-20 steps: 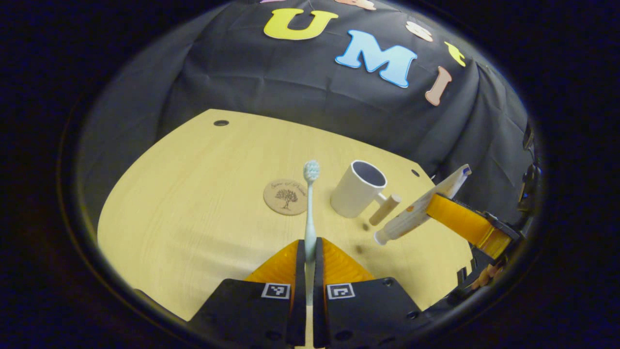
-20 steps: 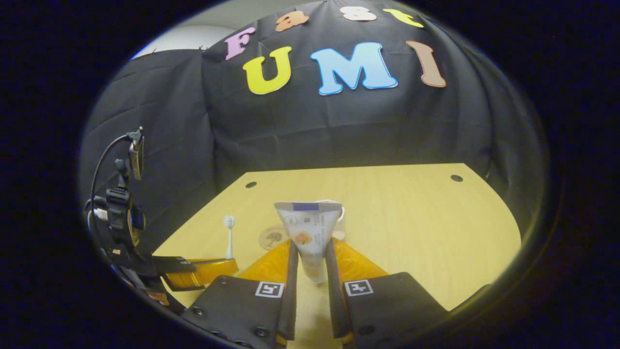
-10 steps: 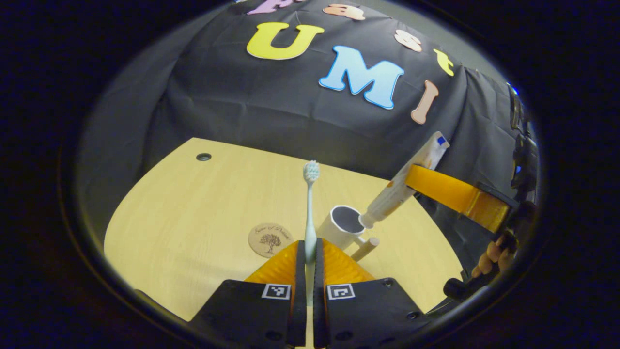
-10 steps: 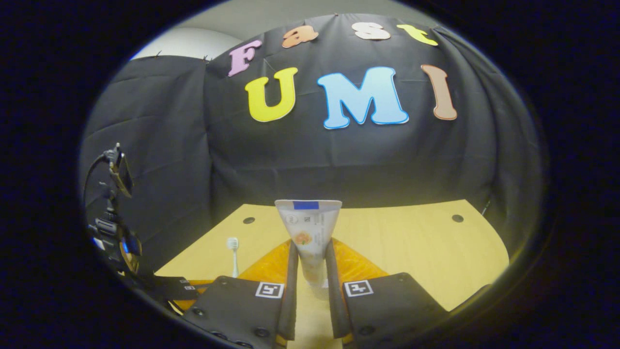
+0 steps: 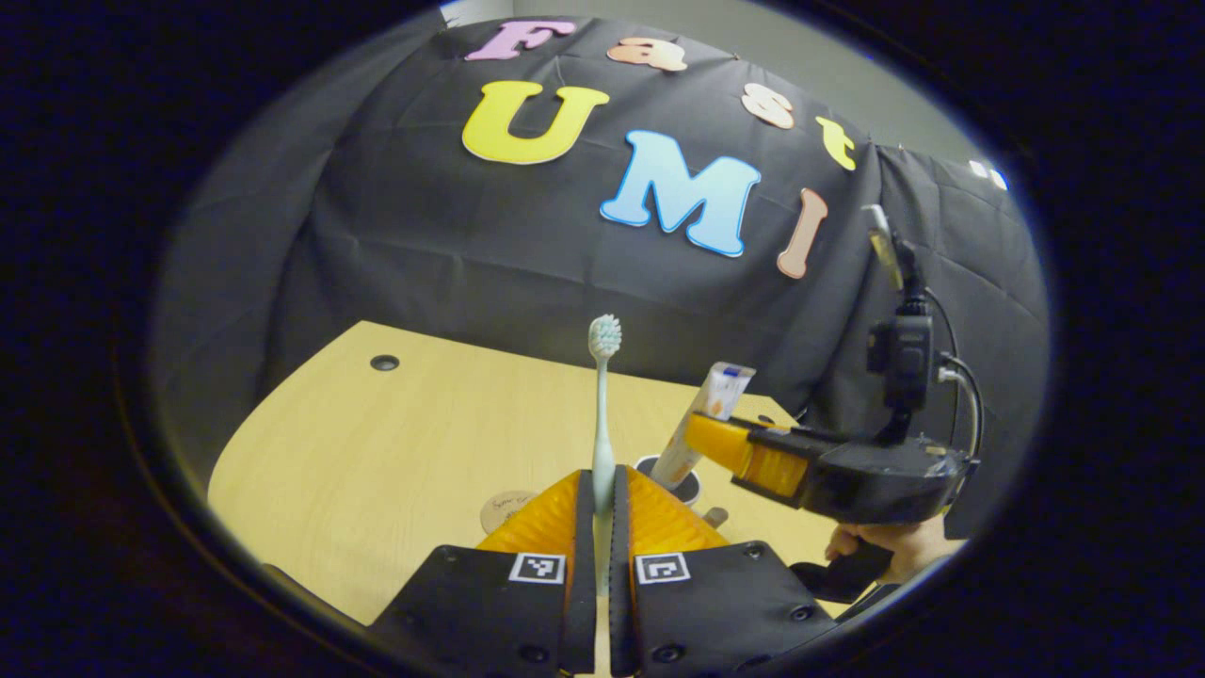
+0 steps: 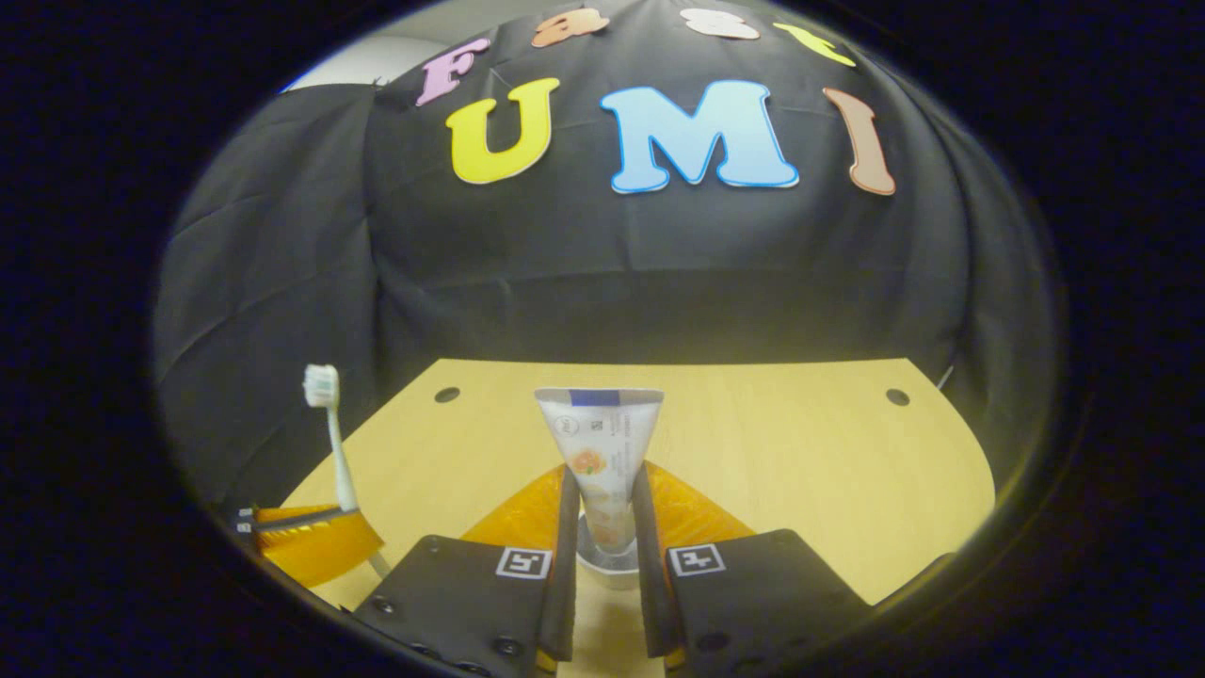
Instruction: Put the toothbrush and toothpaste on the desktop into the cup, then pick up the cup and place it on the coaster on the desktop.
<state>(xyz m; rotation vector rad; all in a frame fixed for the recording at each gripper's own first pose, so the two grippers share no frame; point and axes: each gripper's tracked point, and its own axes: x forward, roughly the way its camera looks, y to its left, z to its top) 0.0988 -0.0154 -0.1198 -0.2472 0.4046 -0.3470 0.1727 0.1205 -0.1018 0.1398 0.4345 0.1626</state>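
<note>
Right gripper (image 6: 602,527) pinches the toothpaste tube (image 6: 601,443) cap-down over the cup (image 5: 670,471), while left gripper (image 5: 602,508) clamps the toothbrush (image 5: 602,405) upright at twelve o'clock, ready to follow

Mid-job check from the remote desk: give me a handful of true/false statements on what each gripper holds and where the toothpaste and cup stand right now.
1. The left gripper is shut on the toothbrush. True.
2. The toothbrush points bristles down. False: its bristle head is up.
3. The right gripper is shut on the toothpaste. True.
4. The toothpaste lies flat on the desktop. False: it is held, cap end down, at the cup mouth.
5. The cup stands on the coaster. False: it stands on the desktop beside the coaster.
</note>
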